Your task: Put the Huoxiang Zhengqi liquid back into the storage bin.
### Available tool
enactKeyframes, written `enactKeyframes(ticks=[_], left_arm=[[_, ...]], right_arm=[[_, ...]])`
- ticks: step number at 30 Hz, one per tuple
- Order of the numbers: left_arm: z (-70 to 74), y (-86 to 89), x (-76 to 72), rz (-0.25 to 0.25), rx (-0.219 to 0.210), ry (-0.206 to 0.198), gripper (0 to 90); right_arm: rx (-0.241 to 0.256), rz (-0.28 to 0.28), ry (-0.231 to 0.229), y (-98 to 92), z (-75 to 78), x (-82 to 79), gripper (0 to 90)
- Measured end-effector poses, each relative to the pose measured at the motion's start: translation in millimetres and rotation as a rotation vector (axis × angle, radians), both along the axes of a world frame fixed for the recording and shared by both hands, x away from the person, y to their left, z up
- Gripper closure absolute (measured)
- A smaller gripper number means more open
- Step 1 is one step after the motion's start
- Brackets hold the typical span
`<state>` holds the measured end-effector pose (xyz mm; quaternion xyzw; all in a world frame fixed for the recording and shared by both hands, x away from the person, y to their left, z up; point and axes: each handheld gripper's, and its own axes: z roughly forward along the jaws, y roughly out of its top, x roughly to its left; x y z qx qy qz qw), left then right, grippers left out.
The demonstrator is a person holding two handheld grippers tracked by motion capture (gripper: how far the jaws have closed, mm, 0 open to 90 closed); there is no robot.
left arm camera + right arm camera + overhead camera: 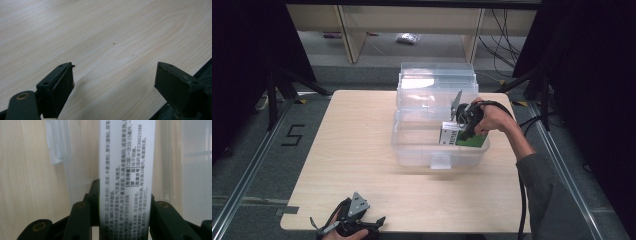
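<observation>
Pale wood-grain table carrying a clear plastic lidded bin, with the white-and-green printed carton inside near its right front corner, clamped between the right gripper jaws. Best lowered level until resting on the bin floor before releasing, well off the wall. Left gripper idle at the near table edge, jaws spread wide.

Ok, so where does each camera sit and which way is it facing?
High view: fixed above the person's side, facing forward and down on the table and clear bin; forearms, hands, left gripper and right gripper show.
Left gripper view: rides the left gripper, facing bare table; open jaws show.
Right gripper view: rides the right gripper, facing the box it clamps.
Shared: the box, in high and right gripper views.
</observation>
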<state>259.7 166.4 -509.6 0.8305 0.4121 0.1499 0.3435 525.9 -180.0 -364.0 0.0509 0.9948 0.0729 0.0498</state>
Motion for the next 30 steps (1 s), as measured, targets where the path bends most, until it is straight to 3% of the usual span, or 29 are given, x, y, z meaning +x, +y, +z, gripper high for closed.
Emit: enactKeyframes(ticks=[2, 4, 5, 6, 9, 11, 15, 20, 21, 24, 25, 28, 29, 30], left_arm=[[-0.4, -0.4, 0.5, -0.005, 0.004, 0.005, 15.0], [-1.8, -1.5, 1.5, 0.005, 0.004, -0.001, 15.0], [-1.9, -1.9, 1.4, 0.003, 0.003, 0.004, 15.0], [-1.9, -1.9, 1.4, 0.003, 0.003, 0.004, 15.0], [-1.6, -1.7, 1.5, -0.001, 0.009, 0.005, 15.0], [-1.7, -1.7, 1.6, -0.001, 0.008, 0.005, 15.0], [-1.2, -1.6, 1.0, 0.001, 0.003, -0.002, 15.0], [-0.8, -0.8, 0.4, 0.004, 0.003, -0.003, 15.0], [-0.9, -1.0, 0.2, 0.006, 0.0, -0.003, 15.0], [-0.5, -1.2, 0.4, -0.003, 0.004, 0.001, 15.0], [-1.4, -1.7, 1.0, 0.007, 0.008, -0.006, 14.9], [0.3, -0.3, 0.7, -0.013, 0.008, 0.009, 15.0], [-0.3, -0.5, 0.4, -0.006, 0.005, 0.004, 15.0], [-0.3, -0.5, 0.4, -0.006, 0.005, 0.004, 15.0]], right_arm=[[0.007, 0.029, 0.003, -0.9, -5.1, 3.0, 65.2], [-0.022, -0.016, 0.028, -2.3, -10.9, 2.7, 65.2], [-0.008, 0.033, 0.013, -2.8, -14.2, 6.1, 65.1], [-0.008, 0.033, 0.013, -2.8, -14.2, 6.1, 65.1], [-0.04, -0.028, 0.02, -2.4, -17.0, 3.5, 65.1], [-0.013, 0.046, 0.017, -1.9, -21.6, 8.0, 65.1], [-0.032, -0.006, 0.032, -3.8, -28.1, 7.4, 65.0], [-0.027, 0.013, 0.028, -5.7, -33.5, 9.5, 64.9], [-0.047, -0.025, 0.044, -5.6, -33.4, 8.1, 64.8], [-0.043, -0.022, 0.04, -5.2, -33.5, 8.0, 64.7], [-0.034, 0.011, 0.027, -4.4, -35.1, 10.1, 64.7], [-0.042, 0.033, 0.03, -3.7, -37.1, 11.1, 64.6], [-0.039, -0.02, 0.056, -2.4, -38.3, 7.8, 64.6], [-0.039, -0.02, 0.056, -2.4, -38.3, 7.8, 64.6]])
